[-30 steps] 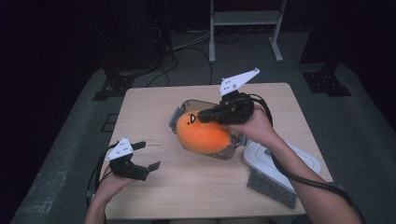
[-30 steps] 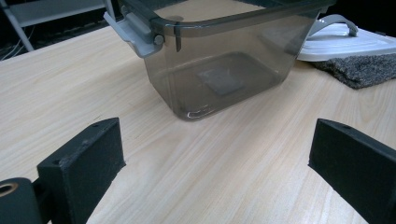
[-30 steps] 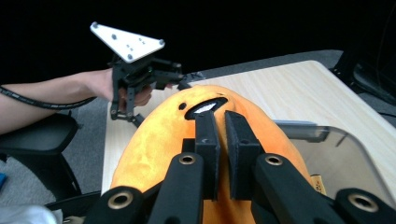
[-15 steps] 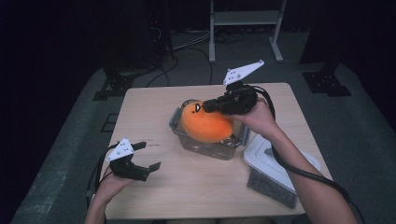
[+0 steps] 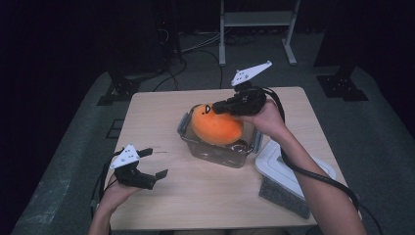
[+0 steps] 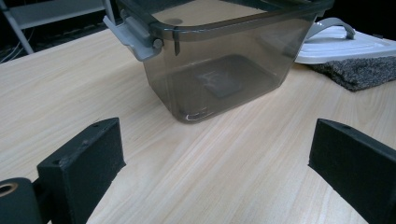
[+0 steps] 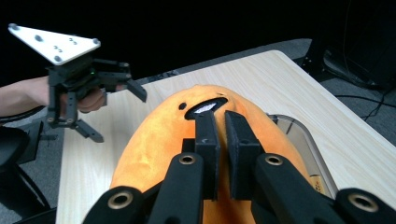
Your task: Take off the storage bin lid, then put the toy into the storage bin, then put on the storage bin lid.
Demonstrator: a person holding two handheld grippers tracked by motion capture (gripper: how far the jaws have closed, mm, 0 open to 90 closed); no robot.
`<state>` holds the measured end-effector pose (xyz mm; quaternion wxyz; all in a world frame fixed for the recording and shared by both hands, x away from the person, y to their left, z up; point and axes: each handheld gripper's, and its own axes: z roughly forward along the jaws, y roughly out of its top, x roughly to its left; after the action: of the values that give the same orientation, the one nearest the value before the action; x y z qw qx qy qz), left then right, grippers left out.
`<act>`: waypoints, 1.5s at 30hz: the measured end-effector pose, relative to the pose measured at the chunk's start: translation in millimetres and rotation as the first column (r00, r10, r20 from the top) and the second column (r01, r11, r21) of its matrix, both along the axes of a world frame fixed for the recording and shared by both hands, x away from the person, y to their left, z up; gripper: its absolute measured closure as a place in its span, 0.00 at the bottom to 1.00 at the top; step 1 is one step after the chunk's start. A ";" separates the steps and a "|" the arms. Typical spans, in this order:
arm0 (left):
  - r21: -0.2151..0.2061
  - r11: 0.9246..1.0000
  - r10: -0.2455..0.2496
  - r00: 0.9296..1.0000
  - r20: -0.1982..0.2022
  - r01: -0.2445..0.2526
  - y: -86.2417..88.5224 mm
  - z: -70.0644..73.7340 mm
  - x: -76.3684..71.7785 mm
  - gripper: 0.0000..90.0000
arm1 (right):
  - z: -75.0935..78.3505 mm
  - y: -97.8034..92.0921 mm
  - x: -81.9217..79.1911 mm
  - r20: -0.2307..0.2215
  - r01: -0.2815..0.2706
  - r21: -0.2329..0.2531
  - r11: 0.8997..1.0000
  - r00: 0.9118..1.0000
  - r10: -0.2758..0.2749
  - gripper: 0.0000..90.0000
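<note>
On the desk you have one orange plush toy, one clear plastic container, one white lid and one grey cloth. You hold two grippers, one in each hand.

Your right gripper is clamped on the top of the plush toy, near its face, its jaws nearly together with a fold of orange fabric pinched between them. The toy sits in the mouth of the container, its upper half above the rim. Your left gripper hovers over the near left part of the desk, jaws wide apart and empty, well apart from the container.

The left gripper view shows the container's side wall, its grey latch and its base, which the high view hides behind the toy. The right gripper view shows the toy's small dark face and your left gripper farther off.

Since a second ago, the toy has moved back and lower into the container; your left gripper has stayed put.
</note>
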<state>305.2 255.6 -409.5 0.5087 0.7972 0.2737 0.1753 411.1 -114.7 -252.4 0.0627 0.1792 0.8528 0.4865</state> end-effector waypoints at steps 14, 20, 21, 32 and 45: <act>-0.001 1.000 0.003 1.000 0.003 -0.003 0.9 1.3 -3.7 0.03 | -13.6 -0.8 13.6 -0.017 0.015 0.009 1.000 1.000 -0.015 0.93; 0.003 1.000 0.003 1.000 0.005 -0.003 0.3 1.7 -4.9 0.03 | -16.2 -2.9 19.5 -0.017 0.025 0.008 1.000 1.000 -0.025 0.93; 0.004 1.000 0.000 1.000 0.007 0.000 0.4 2.0 -5.1 0.03 | -17.5 -3.4 20.9 -0.020 0.029 0.009 1.000 0.999 -0.028 0.93; 0.006 1.000 0.001 1.000 -0.001 -0.001 1.3 0.3 -2.8 0.03 | -39.8 -3.1 36.5 -0.054 0.047 -0.009 0.999 0.997 -0.048 0.93; -0.003 1.000 0.000 1.000 -0.001 0.000 1.0 0.4 -1.8 0.03 | -58.7 3.1 46.8 -0.092 0.049 -0.031 0.998 0.994 -0.051 0.93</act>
<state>303.5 256.7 -409.0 0.5097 0.7965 0.2743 0.1747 457.9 -111.6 -311.0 0.0379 0.2219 0.8569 0.4637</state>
